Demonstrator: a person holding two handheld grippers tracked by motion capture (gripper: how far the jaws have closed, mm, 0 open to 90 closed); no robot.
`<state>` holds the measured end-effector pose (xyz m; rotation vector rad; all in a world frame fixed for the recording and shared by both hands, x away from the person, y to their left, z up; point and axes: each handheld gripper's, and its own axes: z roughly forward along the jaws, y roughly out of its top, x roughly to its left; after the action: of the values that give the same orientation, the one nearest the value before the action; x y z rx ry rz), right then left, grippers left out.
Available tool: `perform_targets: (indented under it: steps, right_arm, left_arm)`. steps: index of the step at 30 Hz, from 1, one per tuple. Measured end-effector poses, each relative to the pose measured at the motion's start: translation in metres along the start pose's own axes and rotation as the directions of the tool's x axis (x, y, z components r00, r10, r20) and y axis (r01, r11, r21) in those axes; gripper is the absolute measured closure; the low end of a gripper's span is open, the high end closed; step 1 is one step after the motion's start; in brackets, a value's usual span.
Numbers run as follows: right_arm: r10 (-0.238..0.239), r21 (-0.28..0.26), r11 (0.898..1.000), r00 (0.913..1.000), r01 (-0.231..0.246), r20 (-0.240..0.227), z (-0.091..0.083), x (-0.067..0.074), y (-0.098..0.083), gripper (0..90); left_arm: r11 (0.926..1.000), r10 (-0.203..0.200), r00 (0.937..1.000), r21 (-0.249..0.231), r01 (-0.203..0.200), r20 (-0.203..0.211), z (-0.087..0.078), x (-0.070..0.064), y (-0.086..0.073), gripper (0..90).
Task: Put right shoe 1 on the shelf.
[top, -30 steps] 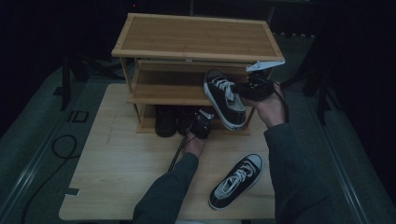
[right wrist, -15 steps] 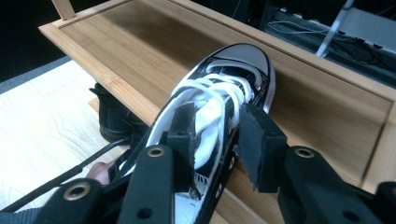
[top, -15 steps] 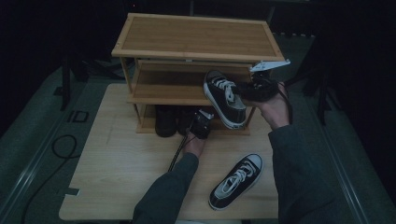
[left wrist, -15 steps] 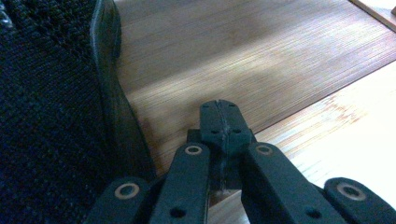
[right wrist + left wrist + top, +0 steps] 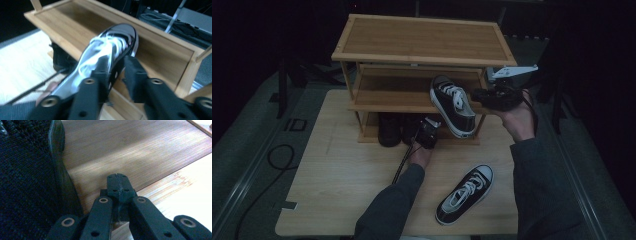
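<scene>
Resting half on the rack's (image 5: 422, 37) middle shelf, the sneaker (image 5: 453, 104) overhangs the front edge; the right hand-held gripper (image 5: 117, 68), jaws just closing, straddles its side to steer it. The left hand-held gripper (image 5: 117, 186) sits clenched, empty, by the bottom shelf. Its mate (image 5: 464, 195) waits on the counter (image 5: 342, 190).

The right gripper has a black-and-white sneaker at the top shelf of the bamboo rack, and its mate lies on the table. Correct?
Not quite: in the high view the black-and-white sneaker at the right gripper sits on the middle shelf of the bamboo rack, not the top. Its mate does lie on the table.
</scene>
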<state>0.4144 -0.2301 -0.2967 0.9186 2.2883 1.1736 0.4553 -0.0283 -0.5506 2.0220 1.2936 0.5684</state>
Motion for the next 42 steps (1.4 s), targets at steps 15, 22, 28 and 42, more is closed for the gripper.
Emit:
perform_targets:
  steps: [15, 22, 28, 42]
  right_arm:
    - [-0.036, 0.061, 0.998, 0.9994, 0.036, -0.003, -0.019, 0.014, -0.034, 90.0]
    - [-0.049, 0.066, 0.997, 0.9986, 0.050, -0.023, -0.027, 0.025, -0.050, 90.0]
    - [-0.066, 0.069, 0.995, 0.9965, 0.070, -0.052, -0.029, 0.039, -0.060, 90.0]
    - [-0.093, 0.117, 0.988, 0.9914, 0.103, -0.092, -0.018, 0.057, -0.070, 90.0]
  left_arm:
    - [1.0000, -0.002, 1.0000, 0.000, 0.002, -0.002, 0.000, 0.000, 0.000, 90.0]
    - [1.0000, -0.003, 1.0000, -0.001, 0.003, -0.004, 0.000, -0.001, 0.000, 90.0]
    - [1.0000, -0.003, 1.0000, 0.000, 0.003, -0.009, 0.000, -0.001, 0.000, 90.0]
    - [1.0000, -0.005, 1.0000, -0.003, 0.005, -0.005, 0.000, -0.001, 0.000, 90.0]
